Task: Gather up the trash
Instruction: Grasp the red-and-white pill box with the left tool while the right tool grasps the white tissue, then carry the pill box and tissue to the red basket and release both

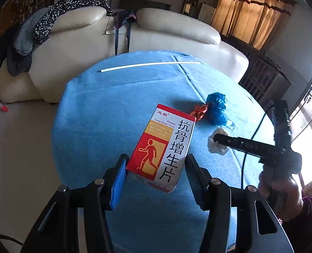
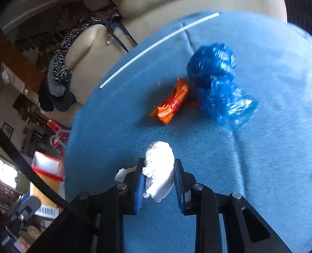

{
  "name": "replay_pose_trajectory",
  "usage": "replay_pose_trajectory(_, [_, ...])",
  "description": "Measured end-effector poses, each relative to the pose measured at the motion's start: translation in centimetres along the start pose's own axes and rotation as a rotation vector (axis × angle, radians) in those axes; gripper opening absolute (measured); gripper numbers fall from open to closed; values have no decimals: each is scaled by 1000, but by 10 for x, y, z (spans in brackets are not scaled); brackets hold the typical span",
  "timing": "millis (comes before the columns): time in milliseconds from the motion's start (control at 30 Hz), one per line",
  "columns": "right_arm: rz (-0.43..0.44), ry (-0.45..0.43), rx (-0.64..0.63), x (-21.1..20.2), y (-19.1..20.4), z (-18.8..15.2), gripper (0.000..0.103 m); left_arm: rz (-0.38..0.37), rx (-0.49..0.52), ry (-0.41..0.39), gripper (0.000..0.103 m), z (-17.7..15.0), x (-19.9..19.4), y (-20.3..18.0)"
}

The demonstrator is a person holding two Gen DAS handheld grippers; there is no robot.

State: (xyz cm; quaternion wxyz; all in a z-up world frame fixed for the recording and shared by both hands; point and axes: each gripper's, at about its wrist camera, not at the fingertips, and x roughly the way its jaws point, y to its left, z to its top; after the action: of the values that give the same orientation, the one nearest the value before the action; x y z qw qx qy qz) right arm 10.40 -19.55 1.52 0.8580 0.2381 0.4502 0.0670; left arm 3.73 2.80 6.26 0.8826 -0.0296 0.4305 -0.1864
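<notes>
At the bottom of the left wrist view, the left gripper [image 1: 156, 168] is clamping a red and white medicine box [image 1: 163, 146]; low in the right wrist view, the right gripper [image 2: 159, 177] is squeezing a white crumpled tissue [image 2: 159, 168] on the blue tablecloth [image 2: 250, 168]; beyond it, mid-frame, an orange wrapper [image 2: 171, 103] is touching a blue plastic bag [image 2: 217, 82]; a white straw [image 2: 156, 44] is lying toward the upper left, before the cream sofa [image 2: 198, 2].

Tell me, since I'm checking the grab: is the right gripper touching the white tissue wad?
Touching. The right wrist view shows the right gripper with both blue pads pressed against the tissue wad.
</notes>
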Motion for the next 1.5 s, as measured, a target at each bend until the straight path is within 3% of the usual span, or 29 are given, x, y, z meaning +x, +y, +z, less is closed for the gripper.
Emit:
replay_pose_trajectory(433, [-9, -159, -13, -106, -30, -33, 28, -25, 86, -38, 56, -7, -21, -59])
replay_pose_trajectory(867, [-99, -316, -59, -210, -63, -86, 27, -51, 176, -56, 56, -13, -35, -111])
replay_pose_trajectory(1100, [-119, -346, -17, -237, -85, -104, 27, -76, 211, -28, 56, -22, -32, -134])
replay_pose_trajectory(1500, [-111, -357, 34, -249, -105, -116, 27, -89, 276, -5, 56, -35, -31, -162])
